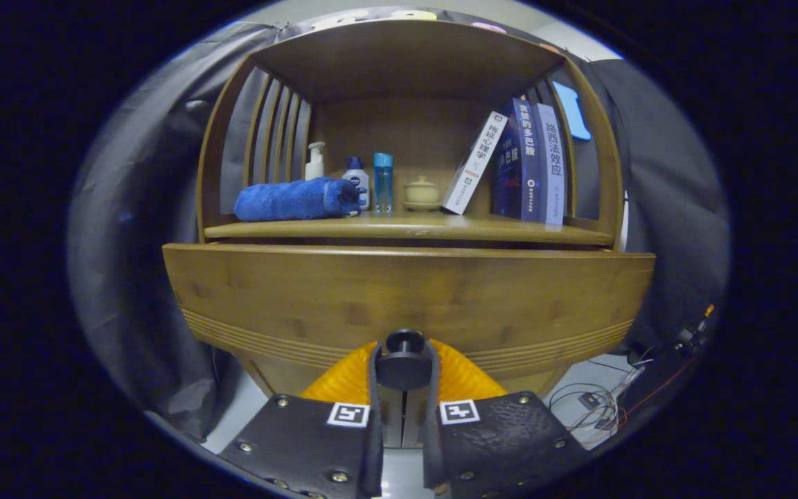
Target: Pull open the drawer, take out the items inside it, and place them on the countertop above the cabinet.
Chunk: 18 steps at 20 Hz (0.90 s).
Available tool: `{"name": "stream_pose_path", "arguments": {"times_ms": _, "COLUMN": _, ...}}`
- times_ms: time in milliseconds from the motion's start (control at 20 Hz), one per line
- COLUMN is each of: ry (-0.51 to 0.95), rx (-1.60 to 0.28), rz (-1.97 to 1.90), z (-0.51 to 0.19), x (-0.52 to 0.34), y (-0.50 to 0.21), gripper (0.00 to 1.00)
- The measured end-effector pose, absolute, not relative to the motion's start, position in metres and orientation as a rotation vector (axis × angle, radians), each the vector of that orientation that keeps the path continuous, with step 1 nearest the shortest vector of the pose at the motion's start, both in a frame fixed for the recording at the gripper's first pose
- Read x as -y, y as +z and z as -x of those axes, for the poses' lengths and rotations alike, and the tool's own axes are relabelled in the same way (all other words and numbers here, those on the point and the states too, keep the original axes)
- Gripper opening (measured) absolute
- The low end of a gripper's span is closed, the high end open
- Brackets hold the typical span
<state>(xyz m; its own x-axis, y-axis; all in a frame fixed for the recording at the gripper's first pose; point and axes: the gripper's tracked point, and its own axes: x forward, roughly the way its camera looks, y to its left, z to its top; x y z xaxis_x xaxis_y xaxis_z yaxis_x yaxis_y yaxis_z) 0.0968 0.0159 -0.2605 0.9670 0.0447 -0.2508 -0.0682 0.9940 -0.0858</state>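
The claw (404, 371) is closed narrow around the small round black knob (404, 360) on the front of the wide brown wooden drawer (406, 298). One finger sits on each side of the knob, and both seem to press on it.

The step in hand looks like pulling the drawer open. To do it well, the claw should hold the knob tight and pull straight back, slow and even. If it pulls to one side, the drawer may stick. If the hold is loose, the knob may slip out from between the fingers. The drawer needs to come out far enough to reach in from above.

The drawer is the biggest thing here. It is made of pale brown wood, with thin lines cut along its lower part. Its front seems to stand a little out from the cabinet, and what is inside it is hidden.

Above it is the flat wooden top of the cabinet (413, 227), under a wooden arch. On that top lie a rolled blue towel (295, 199), three leaning books (524, 163), a white pump bottle (315, 161), a small white and blue bottle (356, 179), a tall clear blue bottle (383, 181) and a small tan pot with a lid (421, 192). There is a bare strip along the front of that top for the things to go.
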Motion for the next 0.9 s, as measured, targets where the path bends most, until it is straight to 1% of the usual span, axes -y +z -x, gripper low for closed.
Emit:
{"name": "stream_pose_path", "arguments": {"times_ms": 400, "ry": 0.076, "rx": -0.286, "rz": 0.032, "z": -0.032, "x": -0.004, "y": -0.257, "gripper": 0.23}}
{"name": "stream_pose_path", "arguments": {"times_ms": 550, "ry": 0.069, "rx": -0.287, "rz": 0.112, "z": -0.01, "x": -0.001, "y": -0.26, "gripper": 0.23}}
{"name": "stream_pose_path", "arguments": {"times_ms": 700, "ry": 0.074, "rx": -0.289, "rz": 0.1, "z": 0.012, "x": -0.008, "y": -0.265, "gripper": 0.23}}
{"name": "stream_pose_path", "arguments": {"times_ms": 900, "ry": 0.056, "rx": -0.285, "rz": 0.087, "z": 0.015, "x": -0.008, "y": -0.267, "gripper": 0.23}}
